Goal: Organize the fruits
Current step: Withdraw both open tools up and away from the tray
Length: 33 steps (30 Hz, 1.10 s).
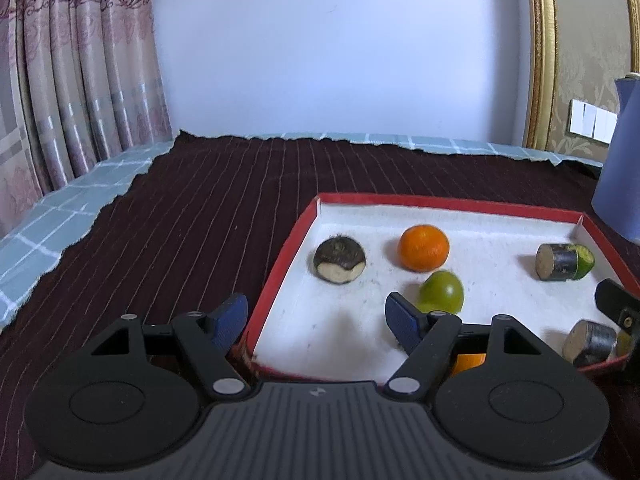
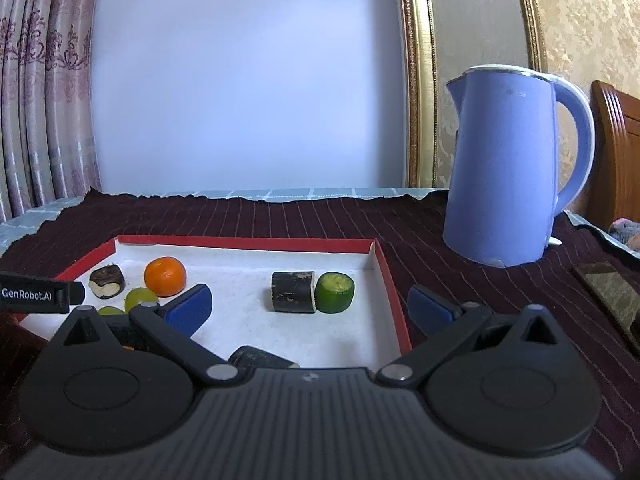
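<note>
A red-rimmed white tray (image 1: 280,248) lies on a dark striped cloth. In it are an orange mandarin (image 1: 423,248), a green fruit (image 1: 442,292), a dark water chestnut (image 1: 339,260), a dark sugarcane piece (image 1: 558,262) touching a cut green fruit (image 1: 585,260), and another cane piece (image 1: 590,338). My left gripper (image 1: 316,320) is open and empty over the tray's near left rim. My right gripper (image 2: 312,306) is open and empty over the tray's (image 2: 394,304) near right corner, before the cane piece (image 2: 292,292) and cut green fruit (image 2: 334,293).
A blue kettle (image 2: 516,168) stands on the cloth right of the tray. A dark flat object (image 2: 608,292) lies at the far right. A blue-checked cloth (image 1: 60,216) edges the dark cloth. Curtains hang at left; a wall is behind.
</note>
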### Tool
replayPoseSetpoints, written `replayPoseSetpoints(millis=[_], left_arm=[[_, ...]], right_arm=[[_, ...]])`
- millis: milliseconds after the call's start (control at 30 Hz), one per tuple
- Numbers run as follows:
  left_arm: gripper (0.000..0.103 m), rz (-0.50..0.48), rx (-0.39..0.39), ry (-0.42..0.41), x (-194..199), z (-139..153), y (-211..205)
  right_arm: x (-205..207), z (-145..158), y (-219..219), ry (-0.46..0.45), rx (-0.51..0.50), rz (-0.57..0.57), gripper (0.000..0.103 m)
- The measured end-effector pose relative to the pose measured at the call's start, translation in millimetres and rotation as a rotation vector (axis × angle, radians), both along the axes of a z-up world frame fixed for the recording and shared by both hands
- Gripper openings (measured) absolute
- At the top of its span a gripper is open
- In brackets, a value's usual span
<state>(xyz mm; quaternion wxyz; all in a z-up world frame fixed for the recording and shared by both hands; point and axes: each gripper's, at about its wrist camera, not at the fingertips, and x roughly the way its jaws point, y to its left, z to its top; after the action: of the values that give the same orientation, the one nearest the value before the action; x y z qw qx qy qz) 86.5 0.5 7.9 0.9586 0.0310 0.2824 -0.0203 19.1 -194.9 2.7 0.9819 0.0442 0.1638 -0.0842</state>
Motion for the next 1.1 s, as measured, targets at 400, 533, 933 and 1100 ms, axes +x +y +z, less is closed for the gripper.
replayPoseSetpoints(millis=[400,533,933,1100], left_arm=[[0.086,0.027,0.012,-0.029,-33.5,-10.1,13.3],[0.09,0.049,0.048,-0.053,-45.2,-10.8,12.4],[0.09,0.042,0.019,0.012,-53.0,-18.8,24.4],[0.09,0.045,0.01,0.039,-51.2,-21.4,27.1]], right_arm=[[-24.6,-6.5,-5.3,0.091,0.098,0.036,0.103],[-28.4,-9.2,-0.6,0.14,0.086,0.069,0.103],[-29.6,-21.6,27.7,0.309,-0.086,0.147,0.103],[-29.6,-22.0,30.1,0.318,-0.1,0.159,0.103]])
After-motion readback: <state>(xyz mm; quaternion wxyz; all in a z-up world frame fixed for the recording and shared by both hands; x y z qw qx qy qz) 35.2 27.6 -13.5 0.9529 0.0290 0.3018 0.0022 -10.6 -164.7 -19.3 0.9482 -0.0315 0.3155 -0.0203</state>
